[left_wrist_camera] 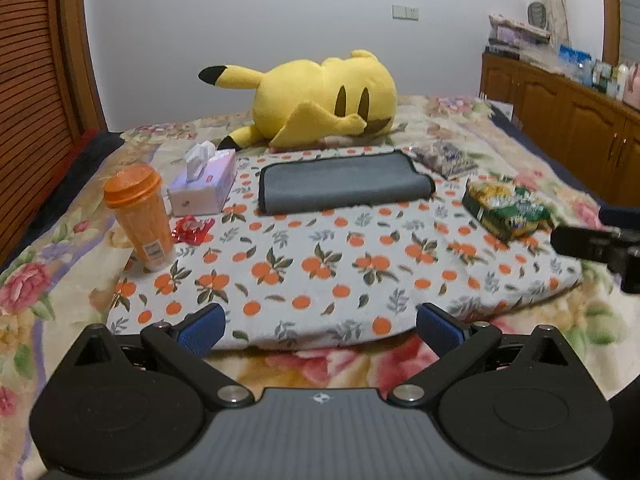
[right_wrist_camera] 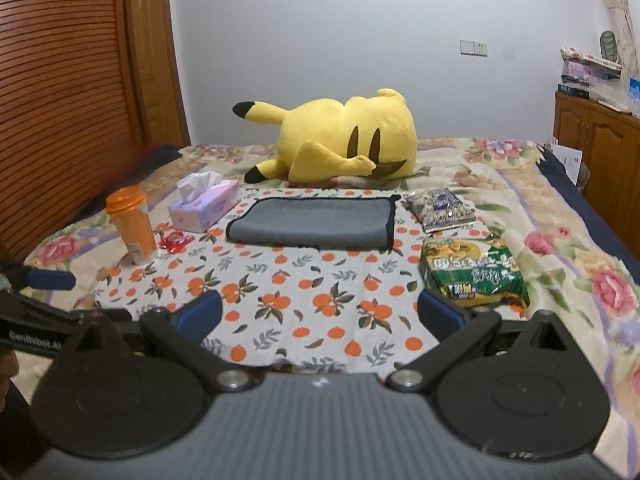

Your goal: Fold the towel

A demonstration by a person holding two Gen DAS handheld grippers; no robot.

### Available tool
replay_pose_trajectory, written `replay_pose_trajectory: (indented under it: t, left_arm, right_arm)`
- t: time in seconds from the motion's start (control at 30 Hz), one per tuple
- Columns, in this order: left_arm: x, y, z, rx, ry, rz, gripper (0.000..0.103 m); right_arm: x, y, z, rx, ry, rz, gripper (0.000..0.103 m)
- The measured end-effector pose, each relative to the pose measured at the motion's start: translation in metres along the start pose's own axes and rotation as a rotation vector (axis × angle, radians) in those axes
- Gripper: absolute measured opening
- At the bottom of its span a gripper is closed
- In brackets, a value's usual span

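Two grippers hover low over the near edge of a bed, both with blue-padded fingers spread wide and holding nothing: the left gripper [left_wrist_camera: 318, 326] and the right gripper [right_wrist_camera: 320, 314]. A grey towel [right_wrist_camera: 310, 224] lies flat at twelve o'clock on an orange-print cloth [right_wrist_camera: 304, 296], well apart from both. It looks already folded into a long strip, its long axis running left to right, a rounded fold along the near edge. Clutter rings it, seemingly set as obstacles: a tissue box [right_wrist_camera: 204, 206] and orange bottle [right_wrist_camera: 132, 226] at ten o'clock, snack bags [right_wrist_camera: 474, 274] at two o'clock, and a yellow plush toy [right_wrist_camera: 344, 140] behind.
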State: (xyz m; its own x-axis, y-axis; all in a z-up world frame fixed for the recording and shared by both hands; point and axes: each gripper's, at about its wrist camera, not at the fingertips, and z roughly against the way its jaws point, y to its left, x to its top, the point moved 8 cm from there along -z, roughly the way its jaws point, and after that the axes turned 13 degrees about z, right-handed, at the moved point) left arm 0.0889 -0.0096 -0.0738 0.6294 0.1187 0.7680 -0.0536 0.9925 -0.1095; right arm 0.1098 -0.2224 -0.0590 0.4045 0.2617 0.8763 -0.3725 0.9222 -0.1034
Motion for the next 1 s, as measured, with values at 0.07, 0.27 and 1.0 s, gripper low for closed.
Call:
replay_pose_trajectory:
  t: [0.07, 0.27, 1.0]
  left_arm:
    - [-0.006, 0.001, -0.002, 0.007, 0.006, -0.004, 0.103]
    - [-0.015, 0.004, -0.009, 0.015, 0.017, -0.004, 0.103]
    - [-0.016, 0.008, 0.003, 0.020, -0.074, 0.025, 0.103]
  right_arm:
    - [-0.004, 0.002, -0.001, 0.001, 0.004, 0.001, 0.103]
    - [-0.009, 0.004, -0.002, -0.015, 0.011, 0.019, 0.103]
    - [-0.018, -0.004, -0.001, -0.064, -0.004, 0.003, 0.103]
